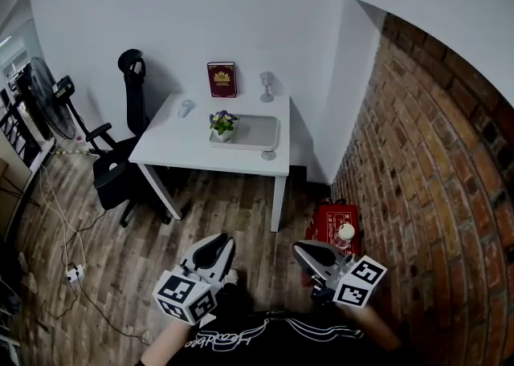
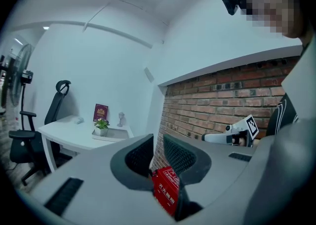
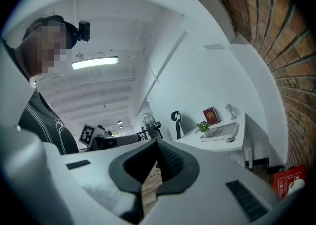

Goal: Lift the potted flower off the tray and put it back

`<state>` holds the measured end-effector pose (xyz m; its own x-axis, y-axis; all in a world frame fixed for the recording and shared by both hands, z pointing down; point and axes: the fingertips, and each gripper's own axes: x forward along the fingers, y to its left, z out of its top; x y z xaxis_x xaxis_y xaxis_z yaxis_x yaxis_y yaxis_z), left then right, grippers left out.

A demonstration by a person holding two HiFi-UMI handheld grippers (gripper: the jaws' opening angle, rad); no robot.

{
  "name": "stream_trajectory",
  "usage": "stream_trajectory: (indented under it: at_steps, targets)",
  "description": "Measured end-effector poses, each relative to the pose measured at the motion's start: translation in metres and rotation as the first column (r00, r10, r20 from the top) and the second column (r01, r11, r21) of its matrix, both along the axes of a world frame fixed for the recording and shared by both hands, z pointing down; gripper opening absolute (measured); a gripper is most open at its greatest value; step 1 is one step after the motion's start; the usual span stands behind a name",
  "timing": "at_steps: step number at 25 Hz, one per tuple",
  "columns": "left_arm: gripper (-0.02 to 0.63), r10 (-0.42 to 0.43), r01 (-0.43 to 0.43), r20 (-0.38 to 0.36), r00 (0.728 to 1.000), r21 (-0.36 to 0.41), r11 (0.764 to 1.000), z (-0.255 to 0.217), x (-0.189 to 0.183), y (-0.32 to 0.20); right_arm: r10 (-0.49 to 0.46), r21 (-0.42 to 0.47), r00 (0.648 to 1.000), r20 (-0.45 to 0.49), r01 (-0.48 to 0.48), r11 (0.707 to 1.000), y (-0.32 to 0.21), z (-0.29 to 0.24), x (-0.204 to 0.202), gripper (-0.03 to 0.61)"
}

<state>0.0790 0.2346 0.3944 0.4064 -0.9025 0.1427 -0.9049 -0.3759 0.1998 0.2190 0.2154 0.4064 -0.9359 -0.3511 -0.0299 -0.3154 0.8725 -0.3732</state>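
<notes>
The potted flower [image 1: 222, 124], a small white pot with green leaves and purple blooms, stands on the left end of a grey tray [image 1: 261, 133] on the white table [image 1: 177, 144] across the room. It also shows small in the left gripper view, potted flower [image 2: 101, 125] on tray [image 2: 117, 133], and in the right gripper view, potted flower [image 3: 203, 127] on tray [image 3: 223, 131]. My left gripper [image 1: 221, 241] [image 2: 158, 142] and right gripper [image 1: 299, 249] [image 3: 156, 142] are held low over the floor, far short of the table. Both are shut with nothing in them.
A red book [image 1: 222, 79] and a glass goblet [image 1: 267, 86] stand at the table's back edge. A black office chair [image 1: 120, 160] sits left of the table. A red box [image 1: 332, 225] lies by the brick wall [image 1: 434, 196]. A fan [image 1: 44, 99] and floor cables [image 1: 72, 274] are at the left.
</notes>
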Motion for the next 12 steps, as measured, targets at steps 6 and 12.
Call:
stream_trajectory:
  at_steps: [6,12]
  targets:
    - [0.23,-0.008,0.008,-0.009,1.0,-0.009,1.0,0.008,-0.04,-0.054,0.016,-0.005,1.0,-0.002,-0.016,1.0,-0.046,0.004,-0.034,0.0]
    - [0.305,0.003,-0.003,-0.002,1.0,-0.033,0.999,0.016,-0.091,-0.128,0.047,-0.028,0.999,-0.017,-0.047,0.998,-0.105,0.006,-0.082,0.0]
